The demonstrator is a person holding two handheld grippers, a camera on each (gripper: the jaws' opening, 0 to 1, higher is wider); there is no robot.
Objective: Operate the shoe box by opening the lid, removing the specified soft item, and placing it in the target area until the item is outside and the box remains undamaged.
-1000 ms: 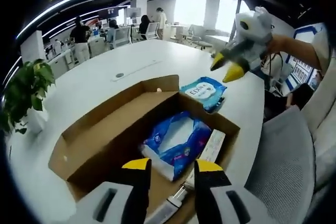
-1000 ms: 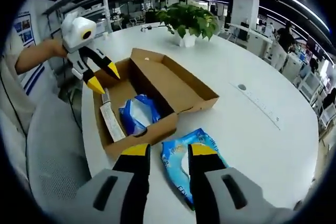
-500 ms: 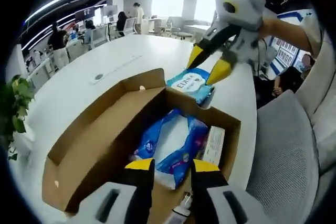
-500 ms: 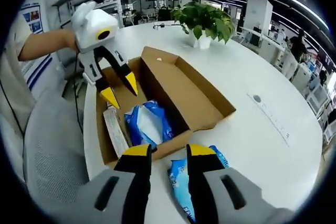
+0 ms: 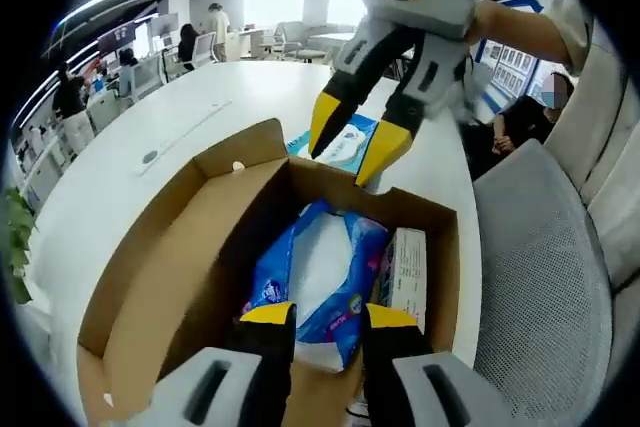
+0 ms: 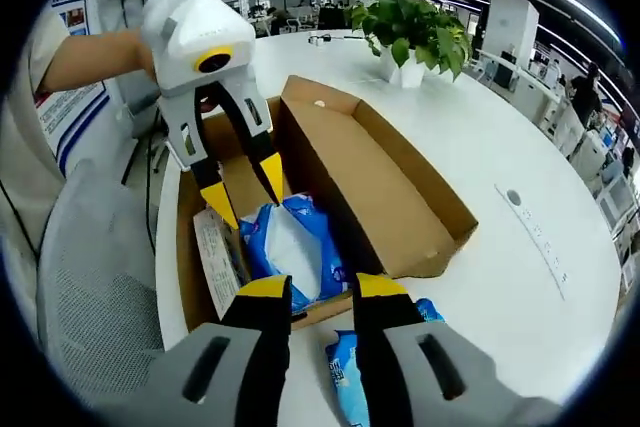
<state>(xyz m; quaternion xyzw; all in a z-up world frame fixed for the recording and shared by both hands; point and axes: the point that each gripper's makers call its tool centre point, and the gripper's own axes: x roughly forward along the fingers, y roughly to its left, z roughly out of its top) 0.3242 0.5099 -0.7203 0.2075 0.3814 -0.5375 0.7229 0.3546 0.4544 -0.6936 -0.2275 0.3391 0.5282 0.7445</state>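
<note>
Nearing blue pack (image 5: pixel 322 272), both hand-held grippers

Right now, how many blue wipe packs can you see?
2: one blue wipe pack lies inside the open cardboard box; another lies on the white table beside it. Others may be hidden.

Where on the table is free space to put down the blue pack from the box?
Bare white table lies beyond the open lid, between the box and the plant. Beside the box's near end it is crowded: another blue pack lies there.
</note>
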